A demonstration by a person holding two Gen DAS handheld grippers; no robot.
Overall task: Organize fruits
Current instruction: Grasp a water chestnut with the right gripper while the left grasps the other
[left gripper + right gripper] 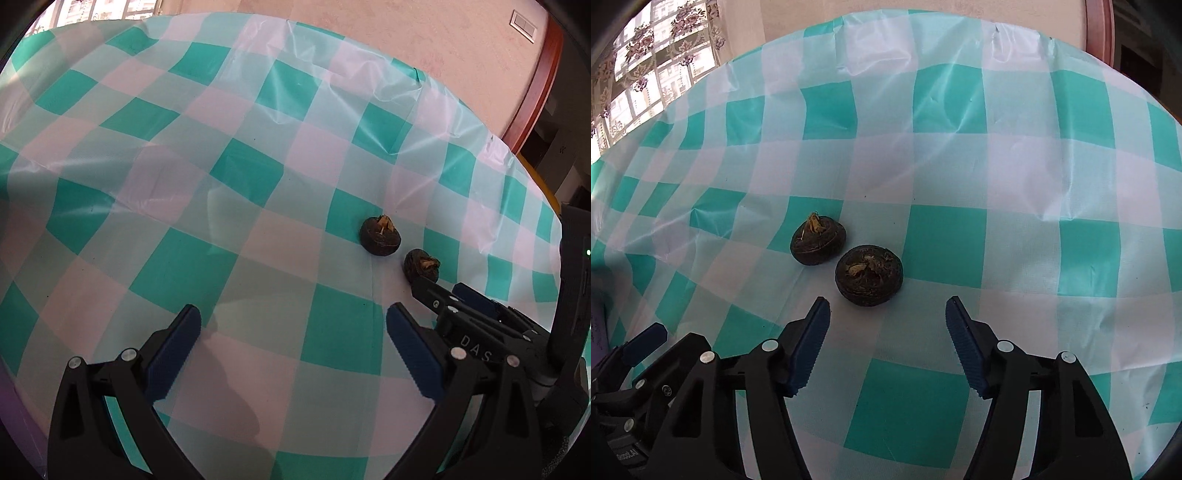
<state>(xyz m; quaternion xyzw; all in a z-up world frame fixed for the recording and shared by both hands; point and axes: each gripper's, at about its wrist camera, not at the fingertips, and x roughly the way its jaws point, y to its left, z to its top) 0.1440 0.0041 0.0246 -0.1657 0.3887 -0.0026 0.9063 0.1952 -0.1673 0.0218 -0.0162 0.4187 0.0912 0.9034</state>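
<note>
- Green-and-white checked tablecloth (942, 243) covers the whole work surface, creased in places and shiny where window light hits it.
- Behind the far edge stands a pale pink wall (424, 33) with a white switch plate (523, 26); a reddish wooden frame (535, 85) runs down at the right, and a window with patterned lace curtain (653, 62) fills the upper left of the right wrist view.
- Two dark, round fruits lie on the cloth, just beside each other but apart.
- Far fruit (817, 242) sits with its dry, tan tip pointing up.
- Near fruit (870, 275) lies just ahead of the right gripper (886, 314), closer to its left finger; nothing stands between them.
- Right gripper's jaws are spread, nothing between the pads.
- Left gripper (293, 325) is spread wide over bare cloth, empty.
- From the left wrist view, the right gripper's black finger partly hides the near fruit's lower edge.
</note>
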